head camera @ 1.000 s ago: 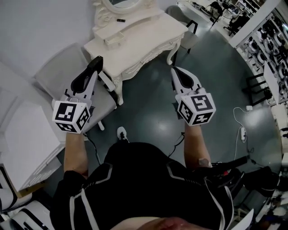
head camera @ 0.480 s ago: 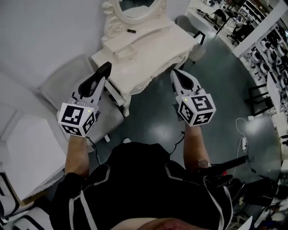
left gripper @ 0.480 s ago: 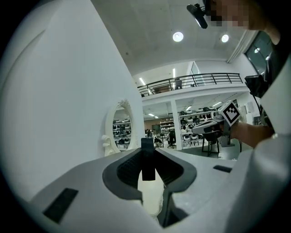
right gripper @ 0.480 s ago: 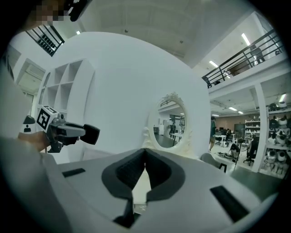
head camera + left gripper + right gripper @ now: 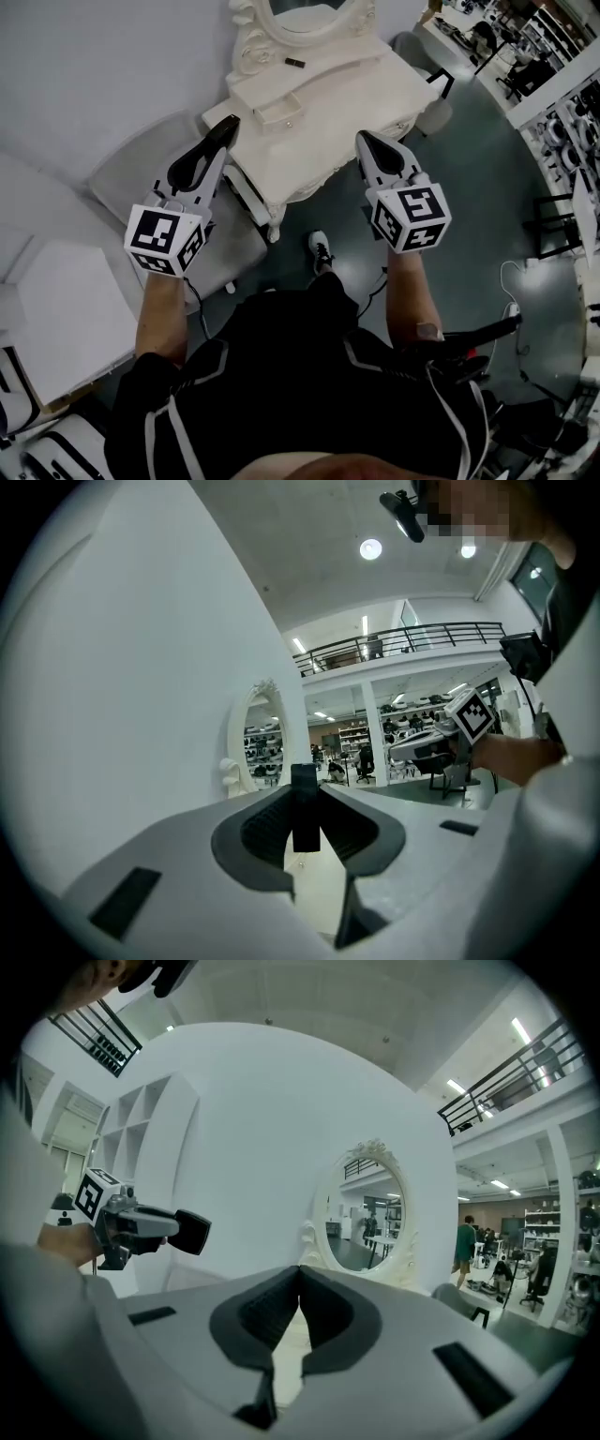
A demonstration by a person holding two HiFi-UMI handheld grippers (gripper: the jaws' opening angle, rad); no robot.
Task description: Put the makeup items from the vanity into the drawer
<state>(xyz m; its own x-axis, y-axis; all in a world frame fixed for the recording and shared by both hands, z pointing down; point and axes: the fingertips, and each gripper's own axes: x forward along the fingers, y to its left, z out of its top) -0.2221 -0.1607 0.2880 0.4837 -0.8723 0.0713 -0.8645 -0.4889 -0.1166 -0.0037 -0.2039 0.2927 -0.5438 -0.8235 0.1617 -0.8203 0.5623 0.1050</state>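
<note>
The white vanity (image 5: 337,103) stands ahead with its oval mirror (image 5: 309,13) at the back. A small drawer (image 5: 274,112) on its top sits slightly pulled out. One small dark item (image 5: 294,62) lies near the mirror's foot. My left gripper (image 5: 228,124) hovers at the vanity's left corner, shut on a small dark rectangular makeup item (image 5: 305,808) that stands upright between its jaws. My right gripper (image 5: 363,138) hangs off the vanity's front right edge, shut and holding nothing (image 5: 300,1271). The mirror (image 5: 367,1227) shows ahead in the right gripper view.
A grey chair (image 5: 141,164) stands left of the vanity, under my left arm. Another grey chair (image 5: 417,49) is at the vanity's far right. A white cabinet (image 5: 56,300) sits at the left. The person's foot (image 5: 320,251) is on the dark floor before the vanity.
The person has stepped toward the vanity, which now lies closer and more central. Both grippers have come nearer its front edge. Neither jaw opening has changed.
</note>
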